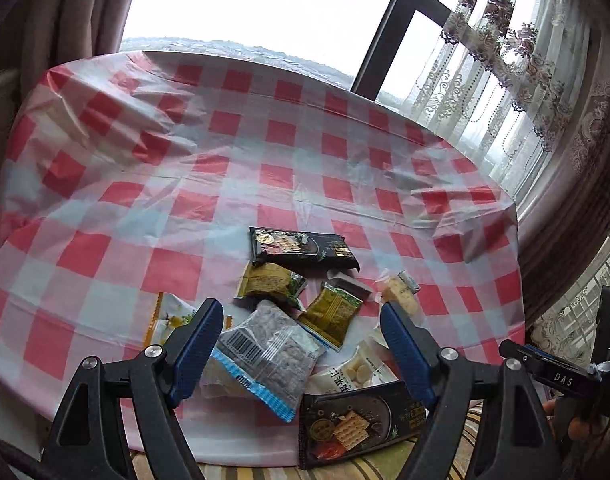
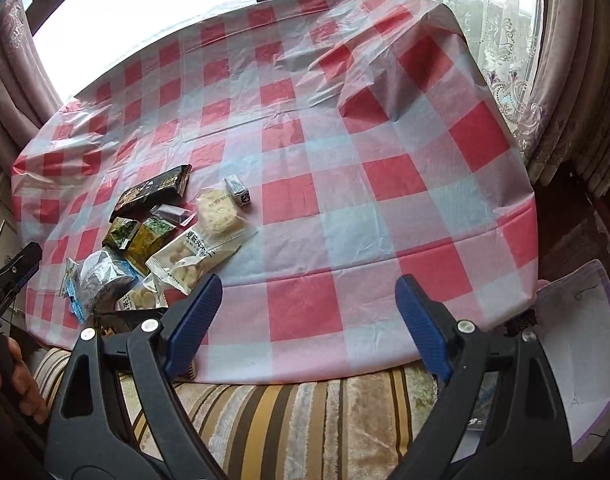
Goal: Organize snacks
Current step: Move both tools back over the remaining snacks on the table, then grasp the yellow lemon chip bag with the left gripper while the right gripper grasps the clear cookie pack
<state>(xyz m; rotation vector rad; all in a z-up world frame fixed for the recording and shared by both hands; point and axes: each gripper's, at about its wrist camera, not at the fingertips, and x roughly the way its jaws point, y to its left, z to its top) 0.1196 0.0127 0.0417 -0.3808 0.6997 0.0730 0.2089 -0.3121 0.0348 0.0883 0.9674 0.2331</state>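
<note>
1. Snacks lie in a loose heap near the front edge of a table (image 1: pixel 305 152) under a red-and-white check cloth; nothing looks sorted yet, so the job seems to be at its start.
2. The left gripper (image 1: pixel 301 344) hangs over the heap, jaws apart and empty, likely lining up a first pick on the clear packet (image 1: pixel 271 354) directly between its fingers.
3. The right gripper (image 2: pixel 307 322) hangs over bare cloth to the heap's right, jaws apart, holding nothing; it appears to be waiting its turn, or marking open space for sorted items.
4. Count, by both views: two black cracker packs, one (image 1: pixel 301 248) at the heap's far side and one (image 1: pixel 357 424) overhanging the table's front edge; two green-gold sachets (image 1: pixel 333 314); two white bags of round pieces (image 2: pixel 193 258); one clear packet of dark pieces.
5. Also one pale wafer in clear wrap (image 2: pixel 219 210), one small silver box (image 2: pixel 237 191), one slim clear-wrapped bar (image 2: pixel 173 214), and one yellow-edged packet (image 1: pixel 173 316), partly hidden by the left gripper.
6. The overhanging cracker pack looks the likeliest to slip off onto the striped sofa (image 2: pixel 305 420) below.
</note>
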